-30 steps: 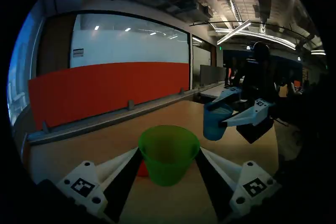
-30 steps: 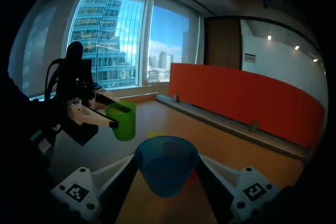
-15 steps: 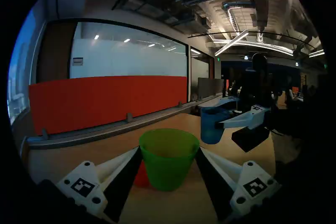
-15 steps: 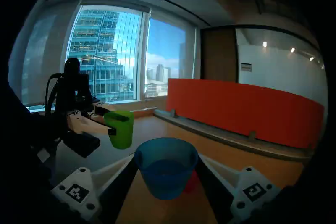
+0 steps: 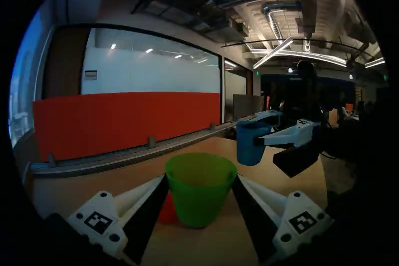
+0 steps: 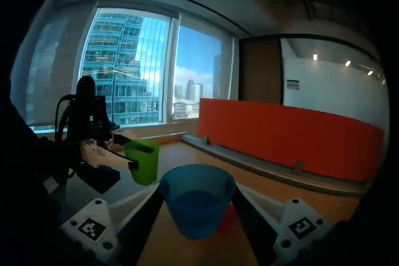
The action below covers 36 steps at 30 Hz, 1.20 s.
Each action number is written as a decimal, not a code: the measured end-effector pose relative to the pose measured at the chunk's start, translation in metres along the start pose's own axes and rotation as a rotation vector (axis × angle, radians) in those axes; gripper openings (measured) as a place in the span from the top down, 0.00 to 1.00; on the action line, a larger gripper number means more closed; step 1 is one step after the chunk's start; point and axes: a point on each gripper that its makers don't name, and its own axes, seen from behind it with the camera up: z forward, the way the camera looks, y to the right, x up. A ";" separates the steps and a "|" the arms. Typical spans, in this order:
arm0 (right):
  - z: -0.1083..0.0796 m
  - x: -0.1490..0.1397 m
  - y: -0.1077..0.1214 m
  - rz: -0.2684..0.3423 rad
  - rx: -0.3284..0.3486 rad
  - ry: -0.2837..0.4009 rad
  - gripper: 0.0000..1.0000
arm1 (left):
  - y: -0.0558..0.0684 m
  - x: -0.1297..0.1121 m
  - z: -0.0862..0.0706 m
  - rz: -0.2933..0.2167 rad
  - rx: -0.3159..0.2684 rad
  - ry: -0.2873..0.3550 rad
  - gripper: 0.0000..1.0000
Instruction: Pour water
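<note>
Risen a little since a second ago: both cups, with the desk sinking lower in both views and the blue cup's water settling level.

Entry 1, nearest, right gripper view: right claw (image 6: 197,192) is clamping narrow on the blue cup (image 6: 197,213), which is sitting upright with water (image 6: 199,199) lying partway up.

Entry 2, left gripper view: left claw (image 5: 199,180) is pinching the green cup (image 5: 200,201), also upright; I cannot tell its contents.

Entry 3: a red object (image 5: 168,210) is sitting on the desk (image 5: 99,176) just behind the green cup.

Entry 4, farther off: the cups are hanging side by side in the air, near but apart.

Entry 5, hazards, as I am judging them: tipping the blue cup before its lip is over the green mouth is going to wet the desk. The tapered plastic may start sliding in the claw once tilted. With the receiving cup unsupported, any drift or rim knock risks missing the stream.

Entry 6, farthest: orange partition (image 5: 124,119).
</note>
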 end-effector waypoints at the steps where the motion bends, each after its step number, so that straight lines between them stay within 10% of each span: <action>1: 0.000 0.001 0.000 -0.004 0.002 0.002 0.08 | 0.001 0.000 0.000 0.002 -0.001 0.000 0.13; 26: 0.006 0.028 -0.002 -0.094 0.014 0.023 0.08 | 0.008 -0.016 0.004 0.001 -0.023 -0.021 0.13; 36: 0.013 0.050 0.002 -0.228 0.017 0.030 0.08 | 0.011 -0.021 0.007 0.003 -0.032 -0.030 0.13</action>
